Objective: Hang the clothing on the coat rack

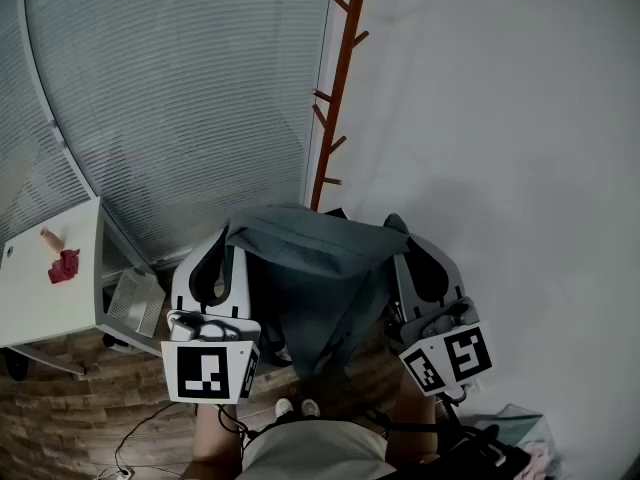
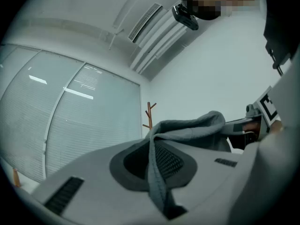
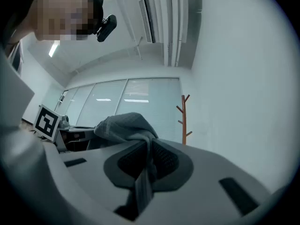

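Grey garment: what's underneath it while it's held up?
Under the grey garment, pinched by the left tool and right tool, white shoe tips and wood floor show at its lower edge. The floor beneath the drape is covered.

Both grippers have smooth, rounded shells of light grey plastic, and the left gripper point(image 1: 226, 240) and the right gripper point(image 1: 398, 230) look alike. Each jaw has a dark grey oval pad point(image 2: 165, 162) with a fine mesh pattern and a narrow black slot point(image 2: 65, 194) behind it. At the rear of each gripper is a white cube point(image 1: 210, 371) with black square markers. A thin black cable point(image 1: 228, 423) runs below the left one. The person wears a pale beige garment point(image 1: 310, 453) and white shoes point(image 1: 297, 407).
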Motion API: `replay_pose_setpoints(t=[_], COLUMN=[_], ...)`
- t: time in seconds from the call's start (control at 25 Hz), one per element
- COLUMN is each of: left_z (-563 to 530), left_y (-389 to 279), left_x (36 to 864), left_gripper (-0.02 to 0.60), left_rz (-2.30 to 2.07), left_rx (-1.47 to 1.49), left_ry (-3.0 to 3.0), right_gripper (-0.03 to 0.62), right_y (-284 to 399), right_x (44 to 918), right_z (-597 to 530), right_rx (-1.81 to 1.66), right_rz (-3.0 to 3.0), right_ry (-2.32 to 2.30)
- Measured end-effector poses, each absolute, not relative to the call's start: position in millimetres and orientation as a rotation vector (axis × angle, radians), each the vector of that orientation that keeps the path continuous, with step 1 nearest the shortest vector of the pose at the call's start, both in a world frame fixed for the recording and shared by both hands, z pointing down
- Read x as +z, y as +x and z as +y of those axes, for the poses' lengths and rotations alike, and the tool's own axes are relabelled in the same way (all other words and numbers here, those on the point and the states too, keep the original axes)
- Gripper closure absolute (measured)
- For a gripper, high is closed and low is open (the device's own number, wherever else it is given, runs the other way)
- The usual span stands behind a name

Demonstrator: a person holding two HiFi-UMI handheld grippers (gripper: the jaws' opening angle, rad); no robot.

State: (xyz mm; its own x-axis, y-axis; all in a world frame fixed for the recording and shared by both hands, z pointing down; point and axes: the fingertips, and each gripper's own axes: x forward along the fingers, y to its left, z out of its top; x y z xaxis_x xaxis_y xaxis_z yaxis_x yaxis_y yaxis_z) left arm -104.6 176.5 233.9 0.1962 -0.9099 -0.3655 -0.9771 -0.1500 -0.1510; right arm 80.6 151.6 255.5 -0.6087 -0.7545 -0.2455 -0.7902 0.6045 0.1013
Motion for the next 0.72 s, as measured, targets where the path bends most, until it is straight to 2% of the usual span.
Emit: replay_pose_setpoints(t=[0.72], left_z=[172.6], left_y=[-118.0], left_x=[245.5], left_gripper=[0.552], left_rz=[1.828], left_rx=[0.195], left_ry=[-2.133], right_gripper=[0.554], right_y=[71.8], right_x=[258.3], right_z=[144.7], right_rx=[0.277], right_rz=[2.660], right_ry=[-1.294])
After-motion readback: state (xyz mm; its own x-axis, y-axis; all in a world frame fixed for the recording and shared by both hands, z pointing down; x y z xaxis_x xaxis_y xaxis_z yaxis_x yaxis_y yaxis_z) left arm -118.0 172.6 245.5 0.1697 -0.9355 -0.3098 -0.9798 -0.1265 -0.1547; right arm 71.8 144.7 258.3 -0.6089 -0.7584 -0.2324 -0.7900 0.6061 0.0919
